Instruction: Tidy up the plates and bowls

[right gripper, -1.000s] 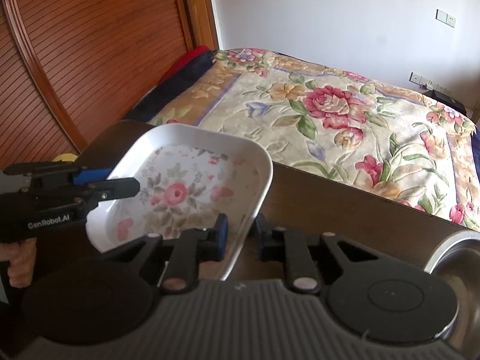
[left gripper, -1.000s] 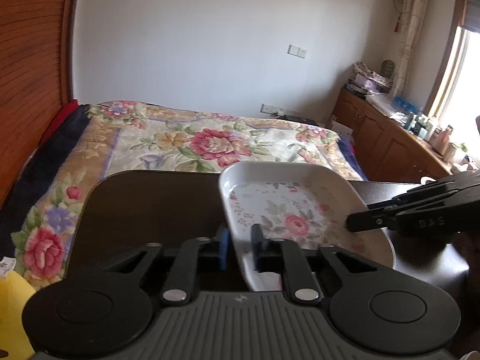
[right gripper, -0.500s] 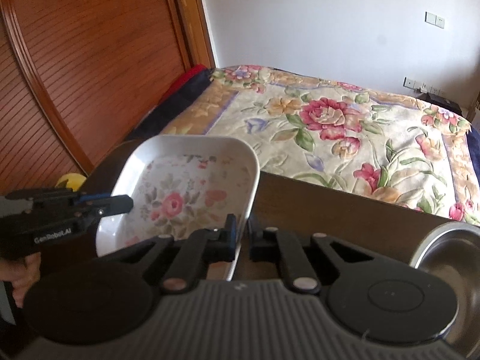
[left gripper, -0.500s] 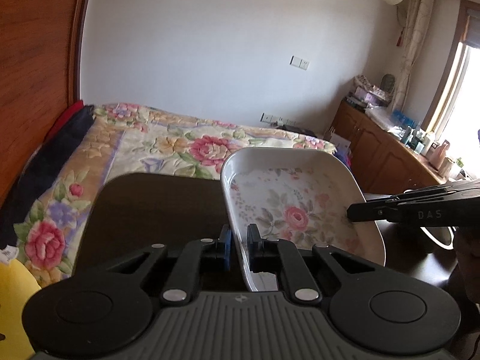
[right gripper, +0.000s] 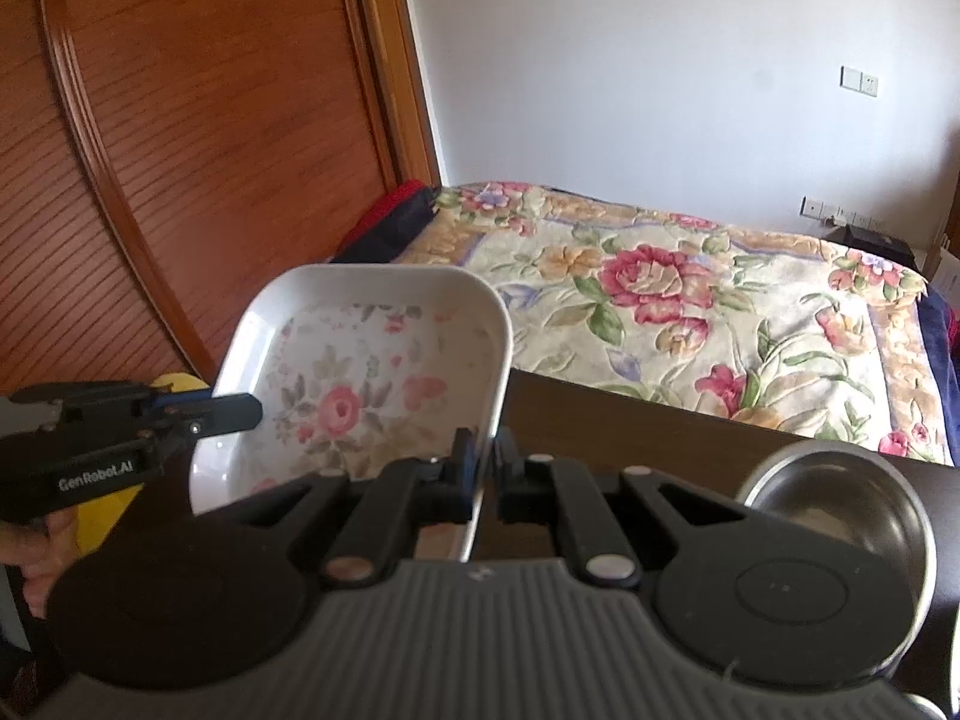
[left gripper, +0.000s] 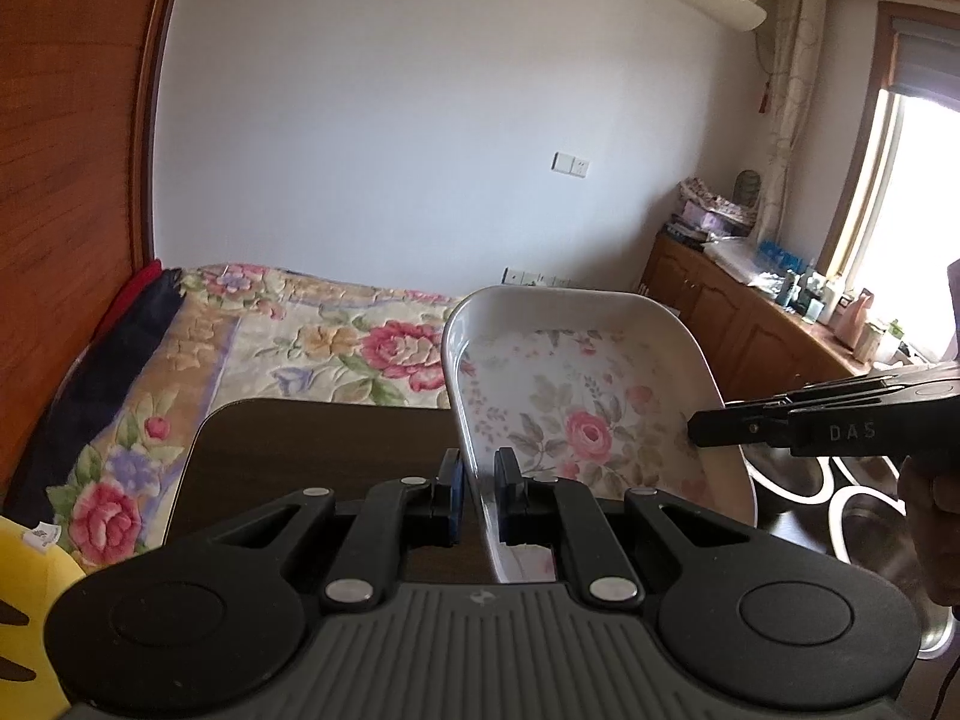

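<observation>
White floral plate (left gripper: 576,414) now higher above the table (left gripper: 312,450), both tools (left gripper: 478,492) (right gripper: 487,474) still pinching its rims.

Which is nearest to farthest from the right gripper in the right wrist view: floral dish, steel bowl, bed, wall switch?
From the right gripper:
1. Floral dish: its right rim is between the fingers.
2. Steel bowl: on the dark table, to the right.
3. Bed: beyond the table's far edge.
4. Wall switch: high on the far wall.

Left gripper (left gripper: 478,483) sits low centre of its frame, fingers pinched nearly together; right gripper (right gripper: 487,471) likewise, low centre, jaws narrowly closed.
</observation>
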Tool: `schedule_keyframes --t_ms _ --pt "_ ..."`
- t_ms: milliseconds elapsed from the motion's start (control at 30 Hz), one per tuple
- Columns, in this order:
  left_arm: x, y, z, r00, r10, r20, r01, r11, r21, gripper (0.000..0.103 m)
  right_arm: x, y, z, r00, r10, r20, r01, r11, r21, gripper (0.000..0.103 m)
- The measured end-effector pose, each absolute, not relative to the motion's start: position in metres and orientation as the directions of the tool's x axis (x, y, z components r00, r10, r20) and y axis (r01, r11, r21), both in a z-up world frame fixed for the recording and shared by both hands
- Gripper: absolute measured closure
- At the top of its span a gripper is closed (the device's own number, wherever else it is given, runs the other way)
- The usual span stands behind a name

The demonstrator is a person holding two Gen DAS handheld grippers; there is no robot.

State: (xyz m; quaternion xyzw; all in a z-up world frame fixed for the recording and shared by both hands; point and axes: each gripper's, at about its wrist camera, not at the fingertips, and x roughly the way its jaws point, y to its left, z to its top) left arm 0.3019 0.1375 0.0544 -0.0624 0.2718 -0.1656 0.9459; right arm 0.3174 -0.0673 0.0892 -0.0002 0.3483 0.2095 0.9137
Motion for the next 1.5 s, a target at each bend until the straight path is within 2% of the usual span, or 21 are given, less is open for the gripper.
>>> schedule_keyframes --t_ms 467,733,867,1167,1500 --pt "0.231 0.107 0.068 0.808 -0.372 -0.457 0.328 0.928 -0.175 0.063 0.258 -0.101 0.104 0.715 0.393 -0.578 -0.376 0.913 0.156 0.096" --pt "0.185 0.104 0.064 0.791 -0.427 -0.438 0.352 0.904 -0.245 0.063 0.226 -0.121 0.097 0.720 0.411 -0.559 -0.376 0.908 0.184 0.097" --pt "0.164 0.100 0.065 0.795 -0.424 -0.434 0.351 0.905 -0.240 0.063 0.204 -0.129 0.093 0.713 0.431 -0.553 -0.388 0.900 0.200 0.097" --pt "0.135 0.098 0.058 0.795 -0.402 -0.454 0.330 0.915 -0.233 0.062 0.163 -0.132 0.078 0.694 0.473 -0.542 -0.411 0.879 0.241 0.096" --pt "0.127 0.105 0.038 0.770 -0.433 -0.469 0.322 0.898 -0.299 0.061 0.147 -0.133 0.069 0.670 0.504 -0.545 -0.433 0.862 0.266 0.096"
